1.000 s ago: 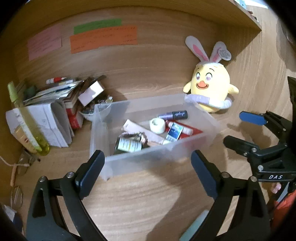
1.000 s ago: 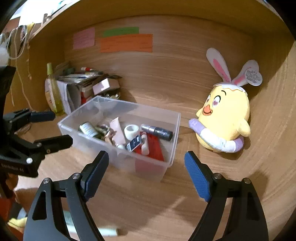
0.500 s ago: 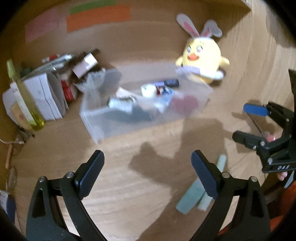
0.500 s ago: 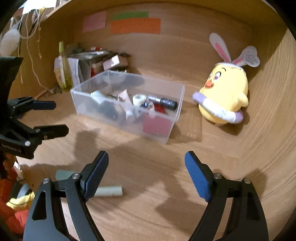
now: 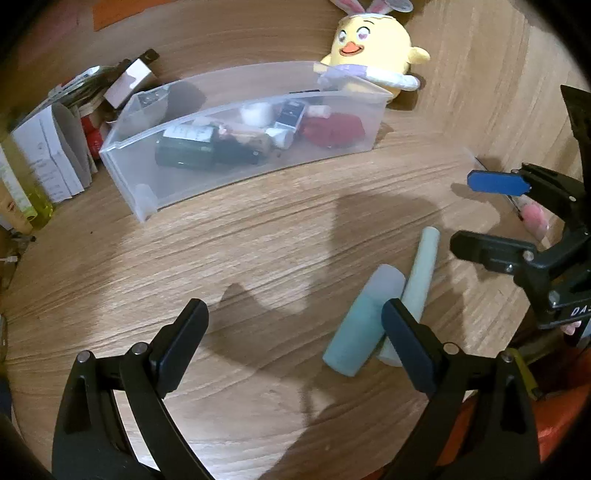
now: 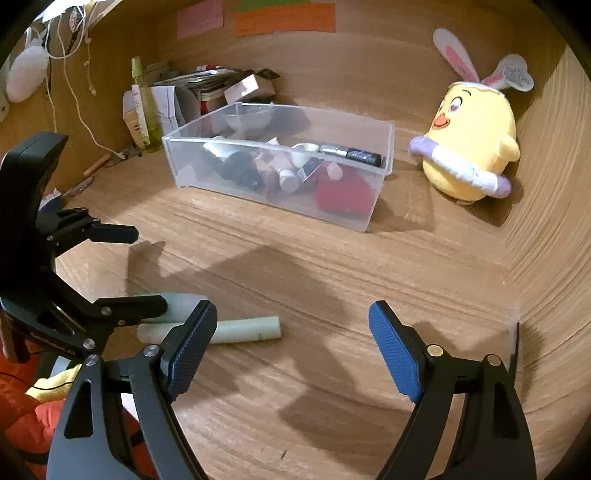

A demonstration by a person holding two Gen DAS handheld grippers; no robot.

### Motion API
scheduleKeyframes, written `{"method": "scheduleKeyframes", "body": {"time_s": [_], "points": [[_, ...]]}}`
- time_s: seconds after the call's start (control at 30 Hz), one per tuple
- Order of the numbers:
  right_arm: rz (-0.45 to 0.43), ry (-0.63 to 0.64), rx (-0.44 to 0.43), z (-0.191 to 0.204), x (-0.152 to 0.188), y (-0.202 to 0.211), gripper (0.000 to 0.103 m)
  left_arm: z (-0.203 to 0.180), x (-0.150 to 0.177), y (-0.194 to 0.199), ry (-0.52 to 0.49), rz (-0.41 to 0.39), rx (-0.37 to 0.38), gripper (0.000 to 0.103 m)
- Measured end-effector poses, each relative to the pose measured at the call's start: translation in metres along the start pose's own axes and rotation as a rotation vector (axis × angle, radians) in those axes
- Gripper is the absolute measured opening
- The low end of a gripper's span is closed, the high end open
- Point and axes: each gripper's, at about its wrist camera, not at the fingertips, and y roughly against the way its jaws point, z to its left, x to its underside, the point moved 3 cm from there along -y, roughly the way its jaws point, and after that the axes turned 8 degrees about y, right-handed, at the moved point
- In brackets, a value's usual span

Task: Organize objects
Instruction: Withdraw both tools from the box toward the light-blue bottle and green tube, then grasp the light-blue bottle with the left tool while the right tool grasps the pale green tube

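Observation:
A clear plastic bin point(image 5: 147, 173) point(image 6: 384, 155) holds several small items: a dark bottle point(image 5: 184, 149), a tape roll, tubes and a red pouch point(image 6: 345, 194). Two pale green tubes lie on the wooden desk in front of it: a thick one point(image 5: 364, 321) and a slim one point(image 5: 423, 266) point(image 6: 243, 328). My left gripper point(image 5: 295, 336) is open and empty above the desk, its right finger just beside the thick tube. My right gripper point(image 6: 291, 343) is open and empty, right of the tubes.
A yellow chick plush point(image 5: 373, 44) point(image 6: 472, 144) sits right of the bin against the wall. Papers, boxes and a yellow-green bottle point(image 6: 142, 107) are stacked at the back left. Coloured notes point(image 6: 284, 16) stick on the back wall.
Both grippers have pulled back from the bin and dropped lower. The two green tubes on the desk have come into view near them. Both stay open.

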Motion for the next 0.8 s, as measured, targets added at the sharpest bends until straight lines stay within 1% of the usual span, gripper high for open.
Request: {"method": "scheduleKeyframes", "body": {"time_s": [0.13, 0.2, 0.23, 0.27, 0.3, 0.37, 0.4, 0.43, 0.47, 0.5, 0.57, 0.6, 0.63, 0.67, 0.8], "points": [[0.024, -0.002, -0.036, 0.006, 0.006, -0.003, 0.082, -0.005, 0.002, -0.005, -0.005, 0.021, 0.021, 0.096], [0.044, 0.003, -0.043, 0.010, 0.010, -0.007, 0.082, -0.007, 0.002, -0.008, -0.009, 0.022, 0.015, 0.096], [0.050, 0.003, -0.044, 0.012, 0.012, -0.008, 0.082, -0.008, 0.002, -0.009, -0.011, 0.016, 0.007, 0.094], [0.057, 0.002, -0.047, 0.013, 0.013, -0.009, 0.082, -0.009, 0.002, -0.010, -0.015, 0.006, 0.000, 0.086], [0.064, -0.003, -0.053, 0.013, 0.014, -0.011, 0.082, -0.010, 0.001, -0.010, -0.027, -0.002, -0.014, 0.082], [0.074, -0.025, -0.075, 0.014, 0.017, -0.012, 0.082, -0.011, 0.000, -0.009, -0.029, -0.012, -0.003, 0.062], [0.079, -0.036, -0.085, 0.014, 0.017, -0.013, 0.082, -0.010, -0.002, -0.009, -0.029, -0.018, -0.006, 0.058], [0.084, -0.046, -0.093, 0.014, 0.018, -0.014, 0.082, -0.010, -0.002, -0.008, -0.028, -0.024, -0.006, 0.048], [0.085, -0.056, -0.104, 0.016, 0.018, -0.015, 0.082, -0.008, -0.003, -0.008, -0.025, -0.028, -0.006, 0.043], [0.084, -0.066, -0.120, 0.018, 0.019, -0.016, 0.082, -0.006, -0.004, -0.008, -0.020, -0.031, -0.010, 0.040], [0.084, -0.076, -0.142, 0.023, 0.019, -0.018, 0.081, -0.002, -0.004, -0.006, -0.009, -0.040, -0.015, 0.029], [0.081, -0.084, -0.156, 0.025, 0.019, -0.020, 0.080, 0.000, -0.003, -0.005, -0.004, -0.043, -0.015, 0.027], [0.076, -0.082, -0.154, 0.027, 0.018, -0.020, 0.075, 0.002, -0.003, -0.004, 0.000, -0.046, -0.015, 0.024], [0.070, -0.082, -0.160, 0.029, 0.016, -0.020, 0.071, 0.004, -0.003, -0.003, 0.005, -0.046, -0.013, 0.024], [0.062, -0.082, -0.169, 0.033, 0.008, -0.026, 0.069, 0.008, -0.003, -0.003, 0.015, -0.056, -0.019, 0.024]]}}
